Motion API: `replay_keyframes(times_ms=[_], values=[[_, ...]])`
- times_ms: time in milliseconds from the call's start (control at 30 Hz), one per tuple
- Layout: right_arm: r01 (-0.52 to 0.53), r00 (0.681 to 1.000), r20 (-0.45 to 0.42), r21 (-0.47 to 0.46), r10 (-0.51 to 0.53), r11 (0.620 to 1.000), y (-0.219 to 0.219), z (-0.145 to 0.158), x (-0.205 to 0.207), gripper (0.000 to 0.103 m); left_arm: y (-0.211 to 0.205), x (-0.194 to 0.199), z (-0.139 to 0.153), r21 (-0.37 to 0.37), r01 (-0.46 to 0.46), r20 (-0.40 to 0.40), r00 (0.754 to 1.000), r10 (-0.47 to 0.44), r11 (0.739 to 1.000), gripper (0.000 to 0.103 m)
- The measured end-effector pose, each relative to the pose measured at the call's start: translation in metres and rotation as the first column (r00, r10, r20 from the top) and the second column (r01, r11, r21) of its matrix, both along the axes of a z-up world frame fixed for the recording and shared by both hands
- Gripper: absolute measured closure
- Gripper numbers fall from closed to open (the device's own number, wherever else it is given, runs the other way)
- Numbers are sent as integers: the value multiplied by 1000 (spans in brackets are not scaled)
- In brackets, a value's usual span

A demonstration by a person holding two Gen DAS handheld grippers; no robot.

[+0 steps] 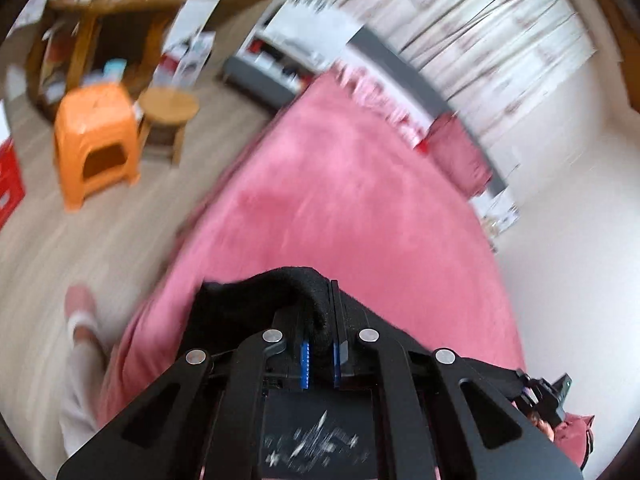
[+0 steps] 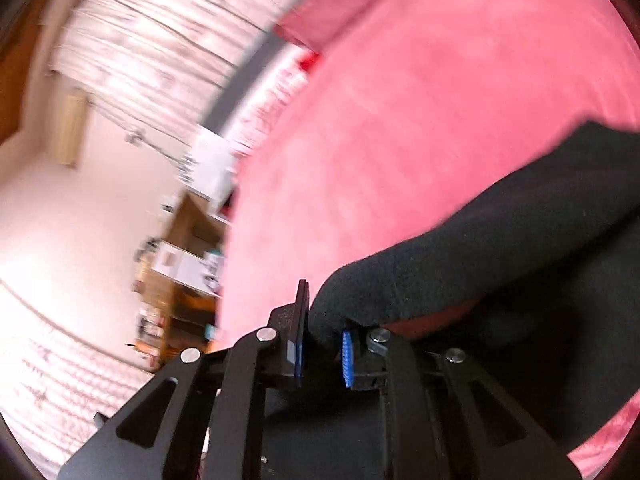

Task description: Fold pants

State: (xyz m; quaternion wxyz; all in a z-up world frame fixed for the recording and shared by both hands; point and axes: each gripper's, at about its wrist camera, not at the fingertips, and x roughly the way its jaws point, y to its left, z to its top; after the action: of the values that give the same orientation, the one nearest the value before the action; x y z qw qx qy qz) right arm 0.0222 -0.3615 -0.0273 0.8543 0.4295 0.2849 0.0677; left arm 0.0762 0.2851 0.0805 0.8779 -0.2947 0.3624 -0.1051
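- Left wrist view showed the left gripper clamped on a fold of the black pants, the cloth pinched between its blue pads.
- The pants hung bunched over that gripper's fingers, above a pink blanket covering a bed.
- An orange stool and a round wooden stool stood just beside each other on the floor off the bed's edge; the picture was blurred.
- Right wrist view showed the right gripper closed on another part of the pants, which stretched away to the picture's right over the blanket.
- A person's pale-trousered leg showed beside the bed.
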Motion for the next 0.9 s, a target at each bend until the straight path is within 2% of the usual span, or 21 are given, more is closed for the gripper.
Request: replay_keyframes(times_ms=[67,133,200,233,333,400,500,633,733,800,900], values=[[-26,999,24,-51,28,998,9,2,-17,90,1,-4,-4,37,8,10,1000,-8,999,97],[-57,998,-33,-100,54,993,20,-18,-33,90,1,-14,-30,85,9,-54,999,-4,996,97],[-80,992,-108,-121,67,989,25,-46,-47,90,10,-29,-75,67,-4,-175,984,16,998,97],[-97,983,-169,-115,77,989,29,-69,-55,90,13,-37,-97,57,-15,-226,974,28,998,97],[-101,957,-278,-62,80,993,41,-119,-71,90,22,-56,-139,31,-47,-317,947,55,998,97],[-90,944,-323,-45,71,995,40,-139,-75,90,26,-66,-154,-10,-77,-321,944,70,997,97],[-56,948,-313,23,60,998,16,-144,-81,91,28,-71,-150,-49,-110,-305,948,90,993,97],[-70,971,-231,5,69,998,6,-111,-91,94,29,-78,-128,-99,-107,-261,962,78,989,97],[-61,978,-201,-6,58,998,8,-94,-96,94,26,-81,-117,-71,-78,-253,966,58,994,97],[-58,977,-207,-18,53,998,0,-96,-103,95,24,-80,-121,-48,-70,-267,962,54,996,97],[-56,964,-262,-26,47,998,5,-116,-107,95,24,-79,-142,-8,-65,-312,948,60,998,97]])
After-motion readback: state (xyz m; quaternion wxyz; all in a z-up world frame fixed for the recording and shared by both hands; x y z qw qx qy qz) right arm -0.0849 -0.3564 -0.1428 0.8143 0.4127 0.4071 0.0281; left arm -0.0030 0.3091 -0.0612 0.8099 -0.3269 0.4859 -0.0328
